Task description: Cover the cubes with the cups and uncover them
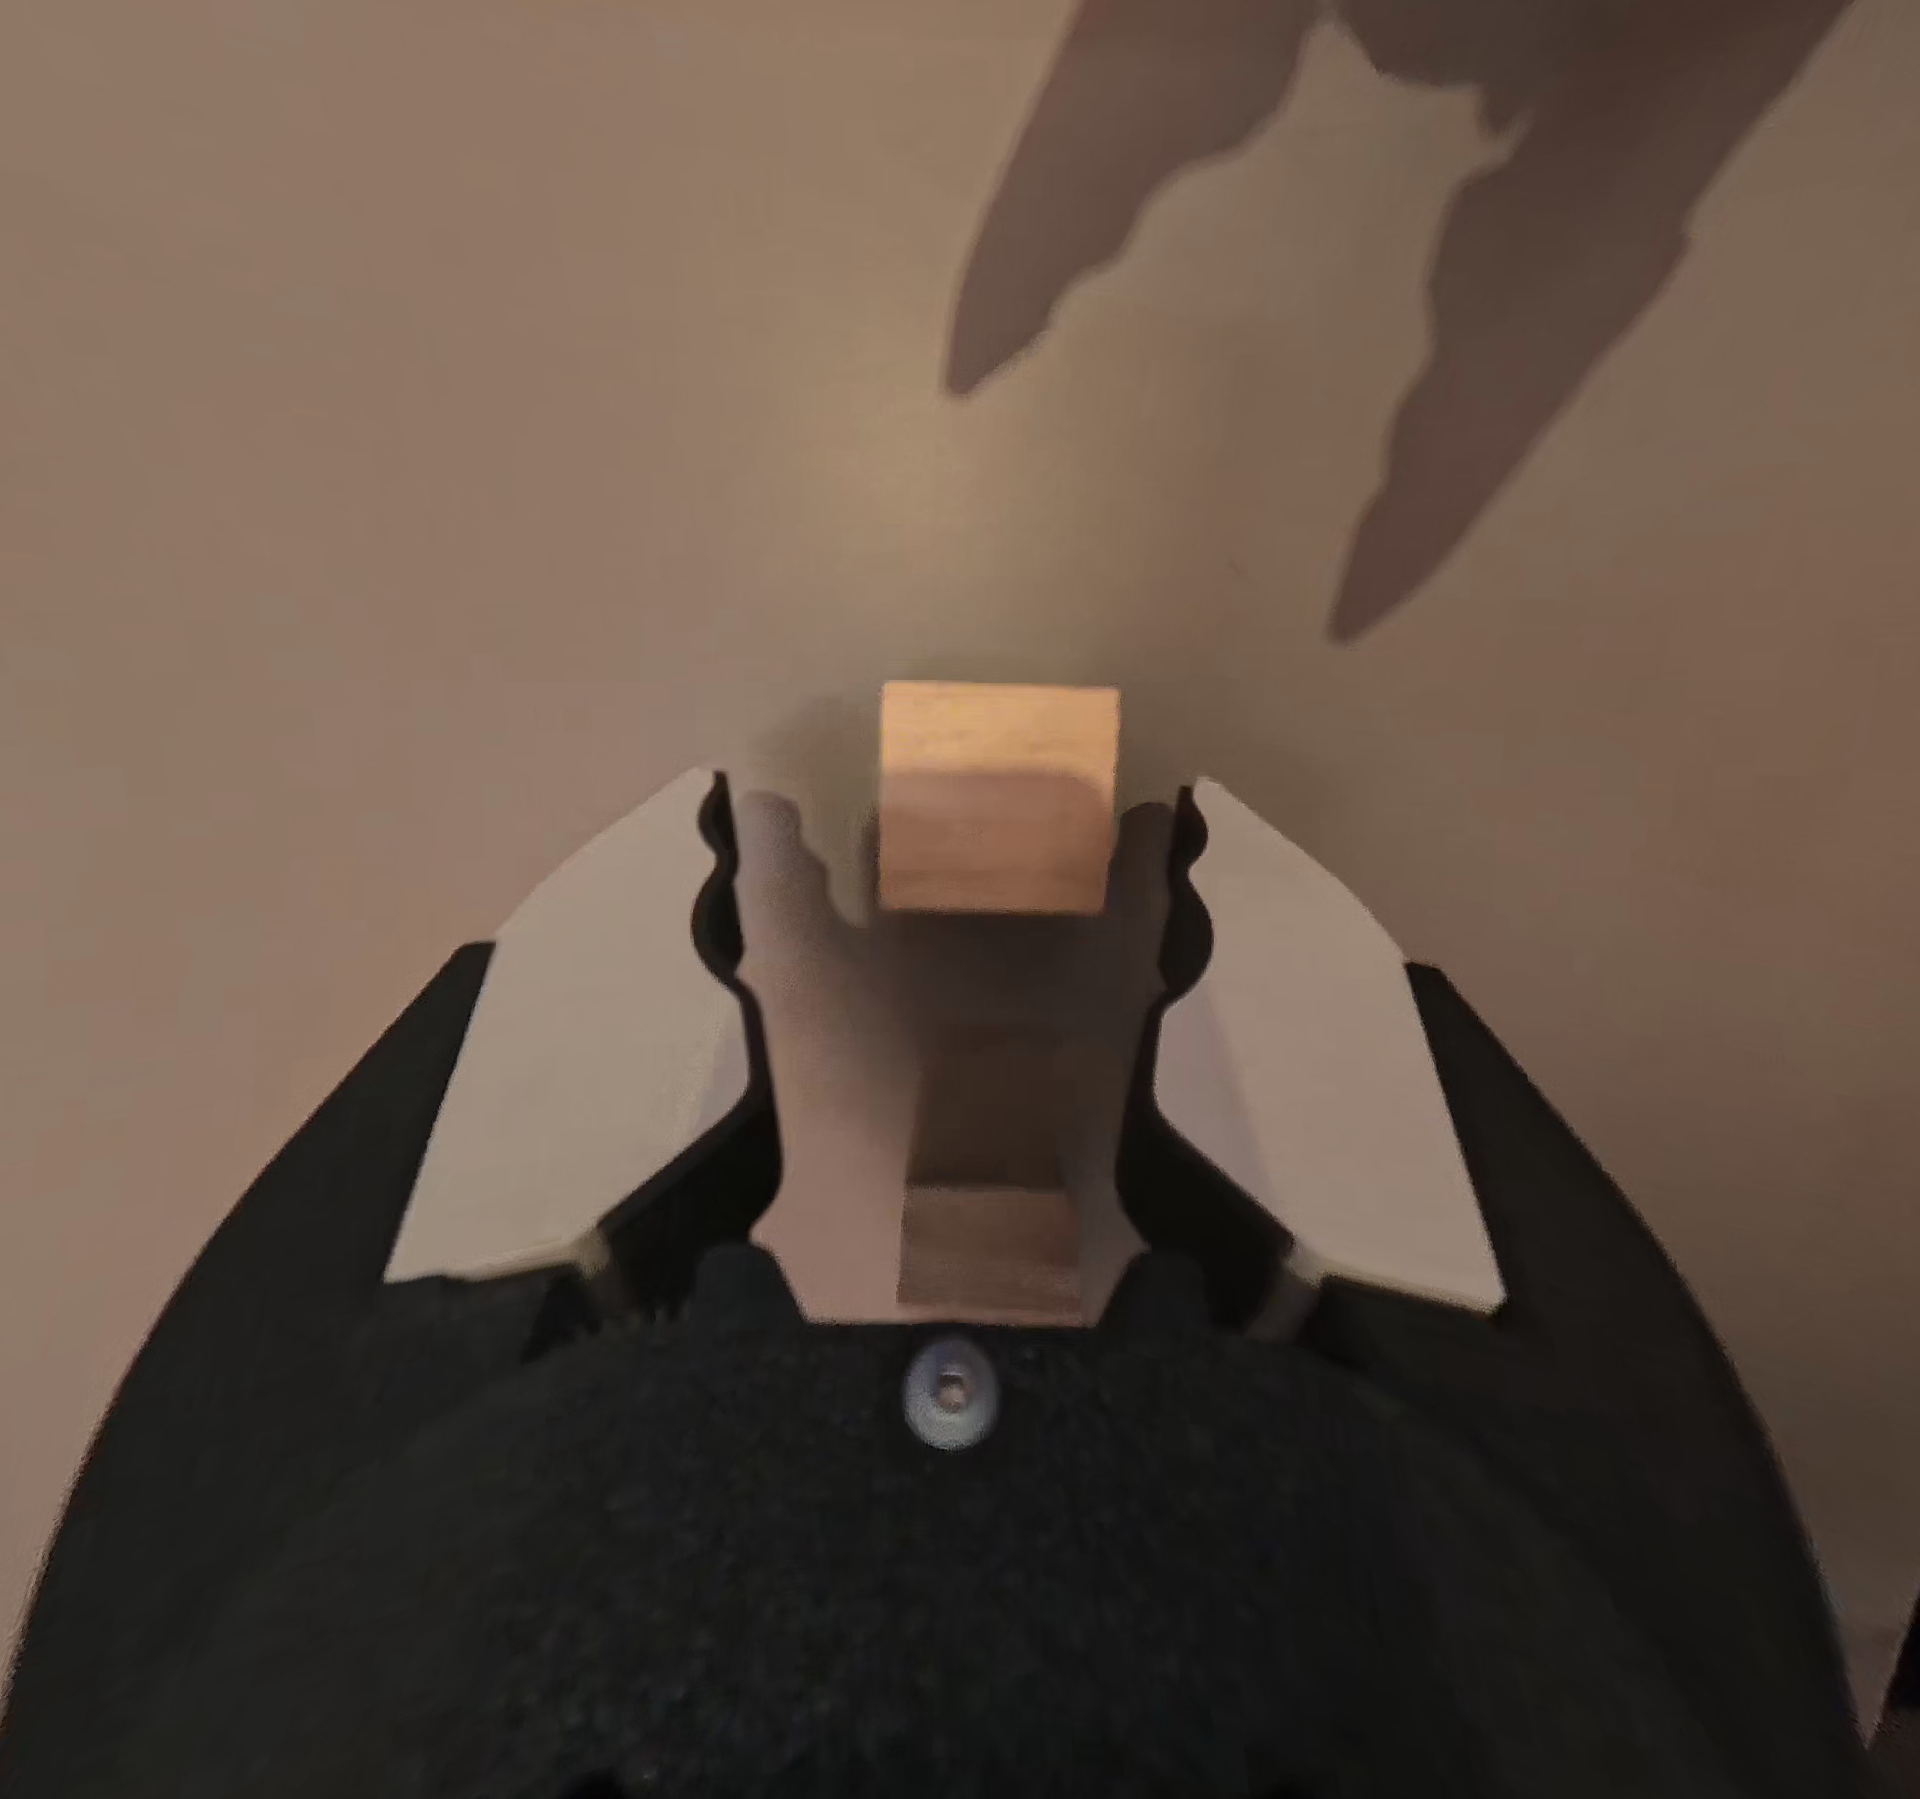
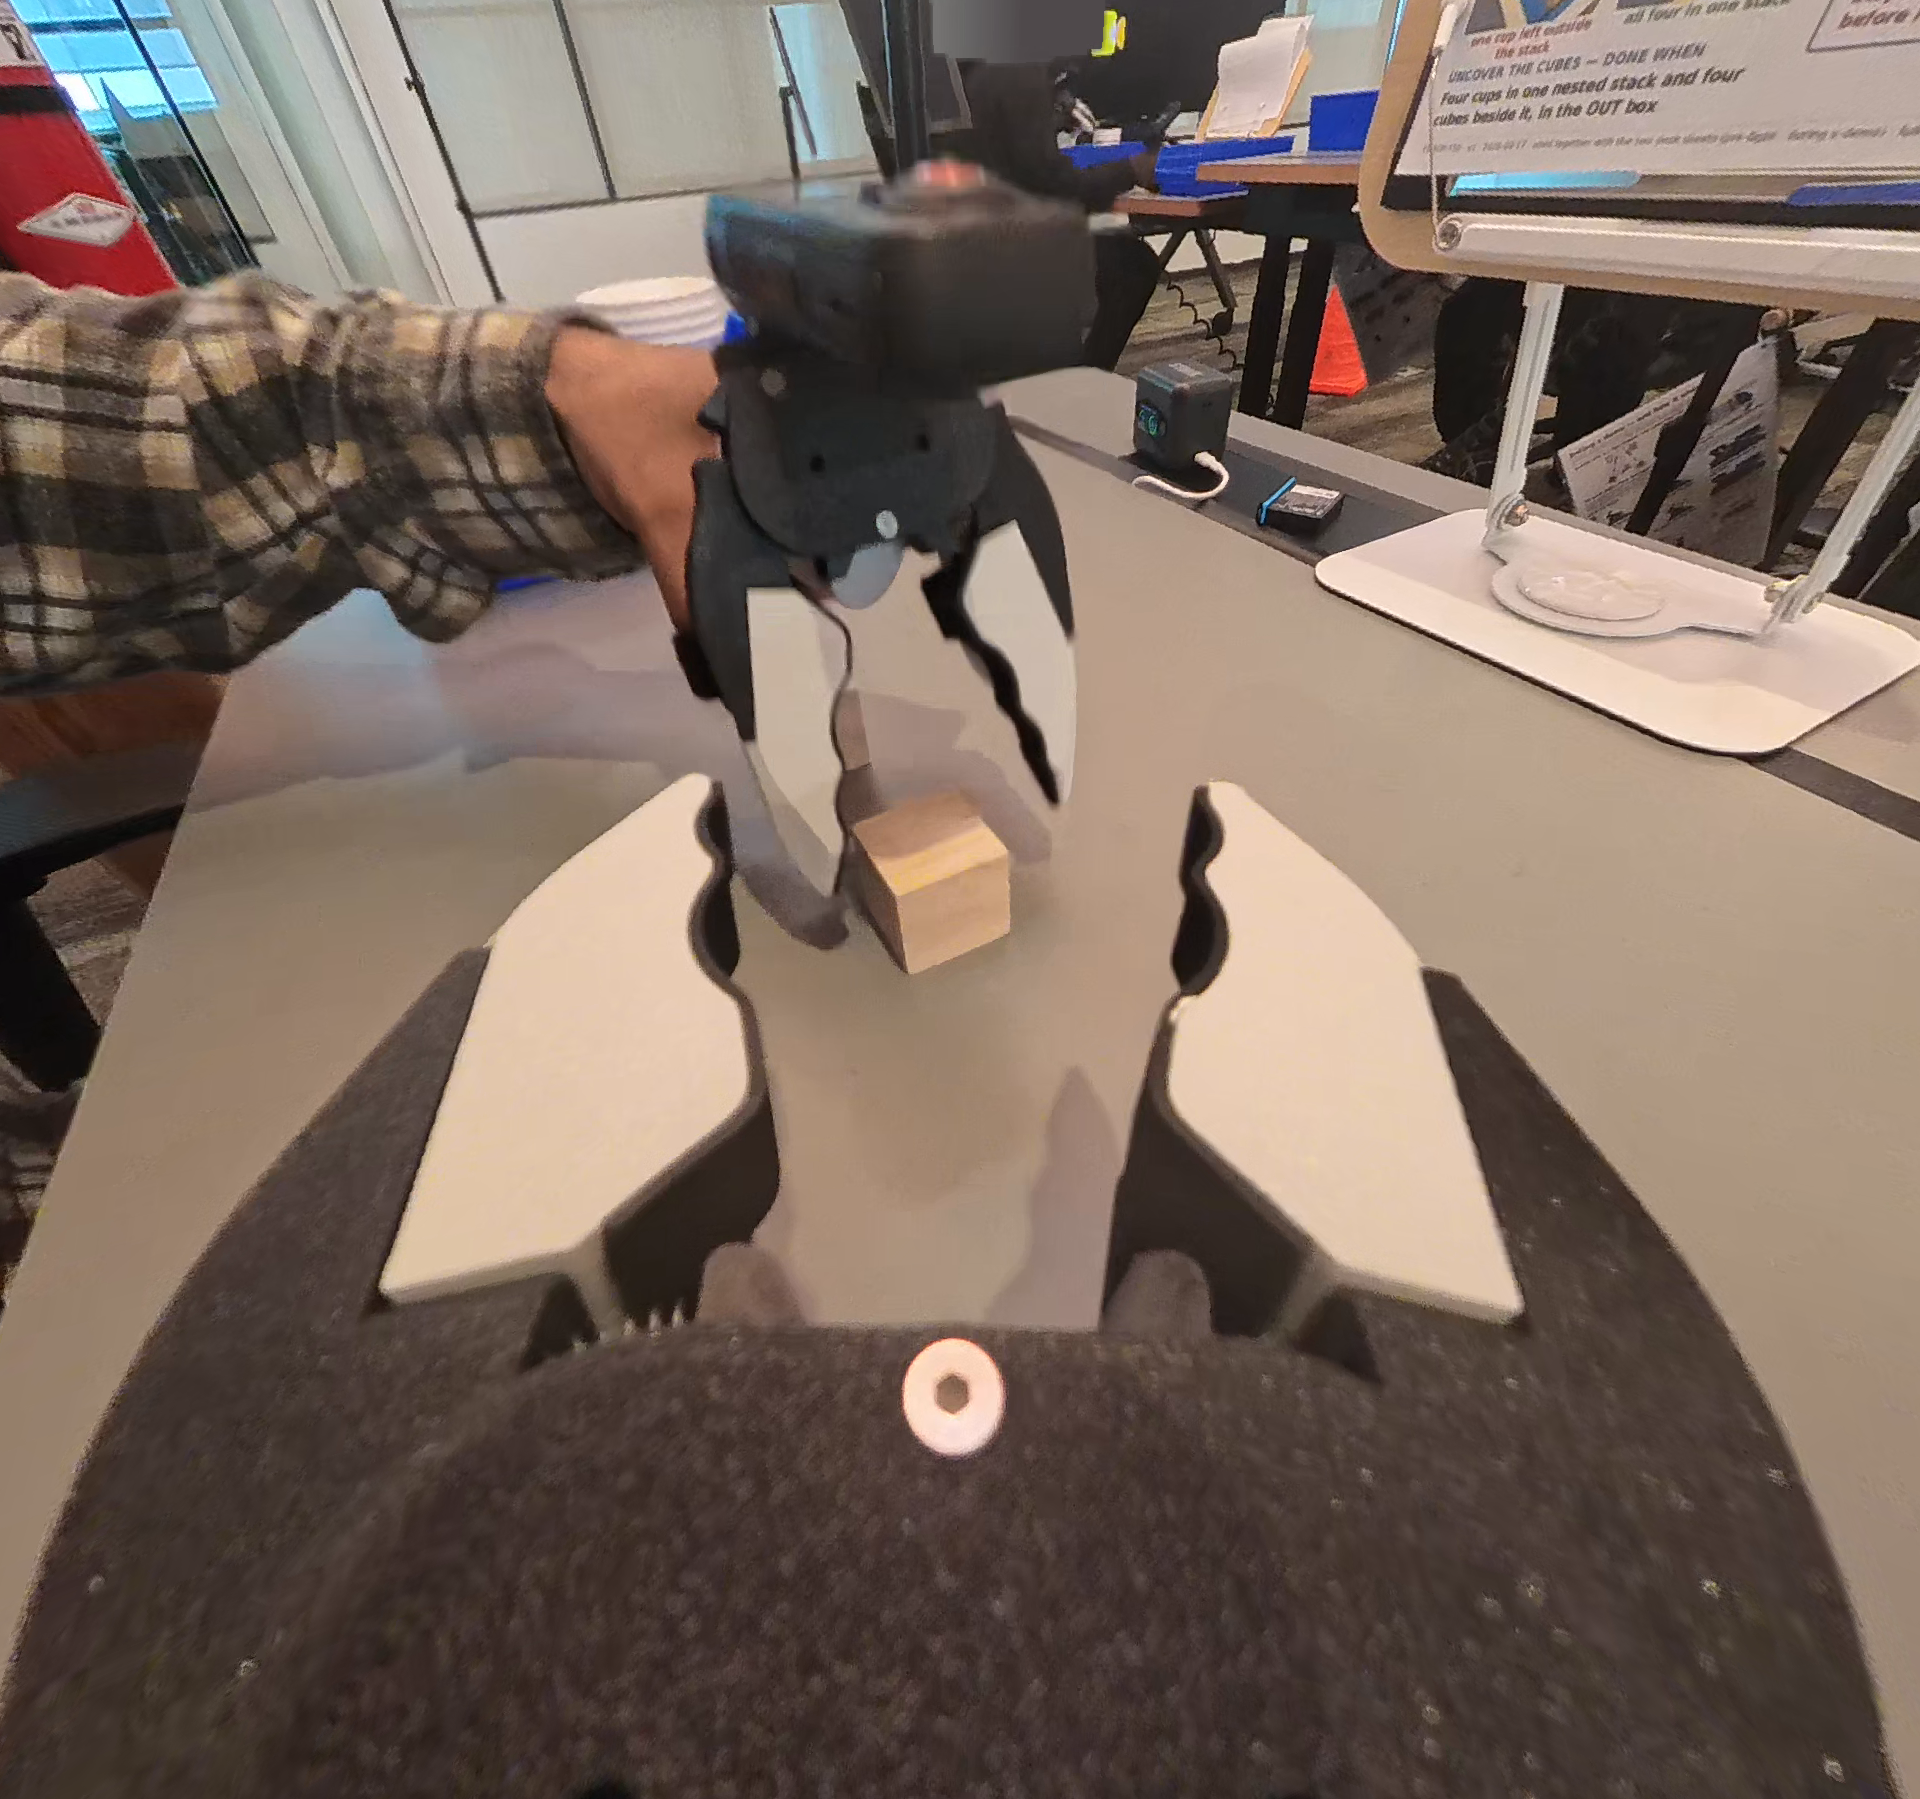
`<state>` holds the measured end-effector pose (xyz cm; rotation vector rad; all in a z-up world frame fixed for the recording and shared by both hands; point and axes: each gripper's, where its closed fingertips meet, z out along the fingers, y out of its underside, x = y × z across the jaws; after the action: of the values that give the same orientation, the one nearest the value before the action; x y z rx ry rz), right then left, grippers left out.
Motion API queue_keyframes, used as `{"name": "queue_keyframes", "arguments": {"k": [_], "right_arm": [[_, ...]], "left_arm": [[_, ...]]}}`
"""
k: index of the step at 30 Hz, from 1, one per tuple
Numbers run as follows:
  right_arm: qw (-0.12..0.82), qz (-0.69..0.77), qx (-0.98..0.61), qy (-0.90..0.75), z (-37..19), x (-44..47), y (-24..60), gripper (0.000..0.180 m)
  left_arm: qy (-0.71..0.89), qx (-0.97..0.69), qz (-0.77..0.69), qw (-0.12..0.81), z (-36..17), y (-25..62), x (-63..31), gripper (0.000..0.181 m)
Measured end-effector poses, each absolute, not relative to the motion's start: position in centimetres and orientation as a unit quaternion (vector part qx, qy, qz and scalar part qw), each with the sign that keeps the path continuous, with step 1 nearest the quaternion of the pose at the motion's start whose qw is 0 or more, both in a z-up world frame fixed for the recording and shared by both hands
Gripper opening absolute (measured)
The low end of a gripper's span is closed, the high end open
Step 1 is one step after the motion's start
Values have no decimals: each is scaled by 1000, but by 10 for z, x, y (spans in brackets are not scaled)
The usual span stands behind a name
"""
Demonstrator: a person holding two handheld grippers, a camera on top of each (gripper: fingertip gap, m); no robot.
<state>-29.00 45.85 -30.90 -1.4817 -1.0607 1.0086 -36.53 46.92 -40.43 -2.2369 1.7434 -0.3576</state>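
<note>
A wooden cube (image 1: 997, 799) sits on the grey table (image 1: 416, 399). In the left wrist view my left gripper (image 1: 951, 788) points down at it, open, with one fingertip on each side of the cube and a gap to both. The right wrist view shows the same cube (image 2: 935, 882) with the left gripper (image 2: 935, 861) straddling it from above. My right gripper (image 2: 956, 793) is open and empty, low over the table, just in front of the cube. A stack of white cups (image 2: 655, 310) stands behind the person's wrist, partly hidden.
A plaid-sleeved arm (image 2: 260, 471) reaches in from the left. A board with an instruction sheet (image 2: 1642, 35) stands on a white base (image 2: 1621, 648) at the right. A small black camera (image 2: 1179, 414) and a battery (image 2: 1299, 506) lie behind. The table's left edge (image 2: 156, 876) is near.
</note>
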Motion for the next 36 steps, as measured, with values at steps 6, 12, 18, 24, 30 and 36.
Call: {"name": "queue_keyframes", "arguments": {"k": [6, 12, 18, 24, 30, 36], "right_arm": [[516, 420, -606, -436, -303, -289, 457, 84], [510, 422, -604, -444, -304, -293, 452, 83], [509, 418, -605, -448, -307, -297, 451, 82], [484, 462, -622, -407, -313, -305, 452, 82], [491, 439, -625, -419, -306, -307, 444, 82], [470, 440, -629, -436, -300, -315, 434, 81]], "left_arm": [[516, -807, -108, 266, -299, 466, -432, 88], [399, -858, -35, 321, -248, 410, -579, 84], [267, -908, 27, 323, -263, 348, -720, 77], [100, -937, 38, 334, -299, 322, -789, 72], [-53, -949, 29, 309, -331, 308, -805, 74], [-81, -958, 4, 275, -358, 313, -798, 81]]}}
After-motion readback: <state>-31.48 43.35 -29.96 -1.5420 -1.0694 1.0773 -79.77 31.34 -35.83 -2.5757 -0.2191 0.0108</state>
